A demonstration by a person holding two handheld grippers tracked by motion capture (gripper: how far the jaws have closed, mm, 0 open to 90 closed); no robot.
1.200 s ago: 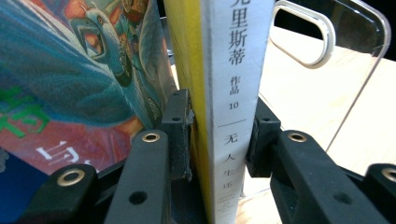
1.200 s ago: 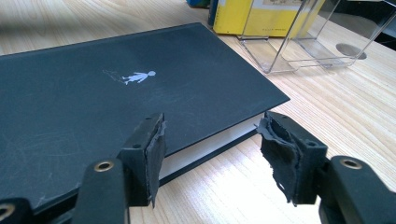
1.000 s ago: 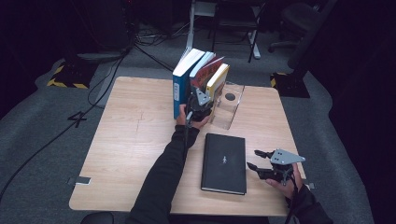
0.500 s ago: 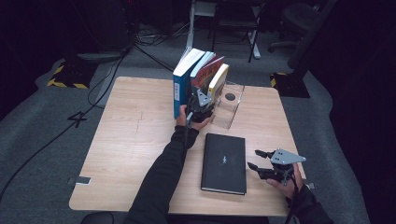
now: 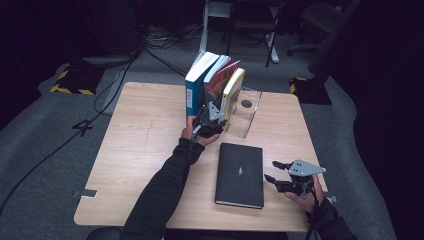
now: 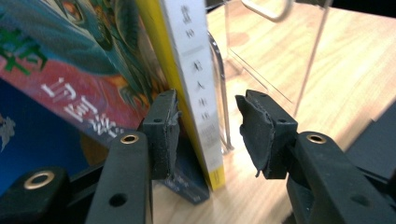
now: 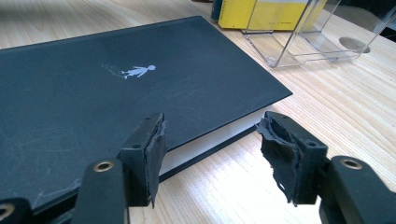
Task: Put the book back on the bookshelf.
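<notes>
shelving looks part done: your left gripper (image 6: 205,128), jaws just spreading, frees the yellow book (image 5: 233,93); your right gripper (image 7: 210,154), jaws spread, faces the black book (image 5: 240,174) at 5 o'clock.

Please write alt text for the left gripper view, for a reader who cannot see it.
The left claw straddles the spine of an upright yellow book; its jaws have just been opening, and the right one stands clear. Beside it lean a colourful book and a blue book, with a clear plastic stand behind on the wooden table.
</notes>
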